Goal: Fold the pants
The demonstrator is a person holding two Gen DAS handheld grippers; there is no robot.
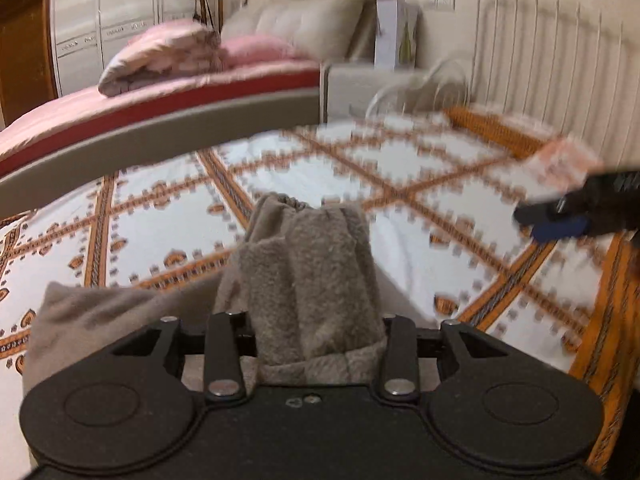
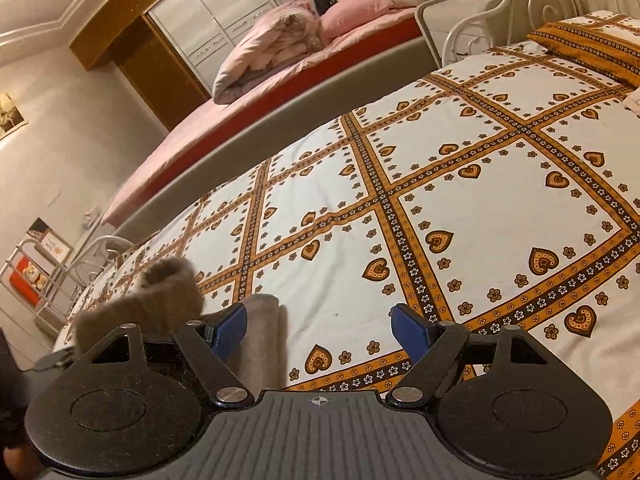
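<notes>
The left gripper (image 1: 316, 320) is clamped narrowly on a bunched fold of the grey fleece pants (image 1: 308, 280), which rise between its fingers above the heart-patterned bedspread (image 1: 180, 236). The right gripper (image 2: 320, 332) stands wide, nothing between its blue pads (image 2: 408, 332); its left pad sits just beside the pants' folded edge on the bedspread. Beyond the bedspread lies a pink bed (image 2: 280, 80).

Room was lit warm and fairly dim, yellowish cast throughout. Glare sat on the wardrobe doors (image 2: 224, 20), brightest at their top edge. Left wrist view was smeared by motion: the bedspread (image 1: 320, 184) pattern doubled, far wall streaked. Right wrist view was sharp. Both views bowed strongly at the edges, with dark corners.
</notes>
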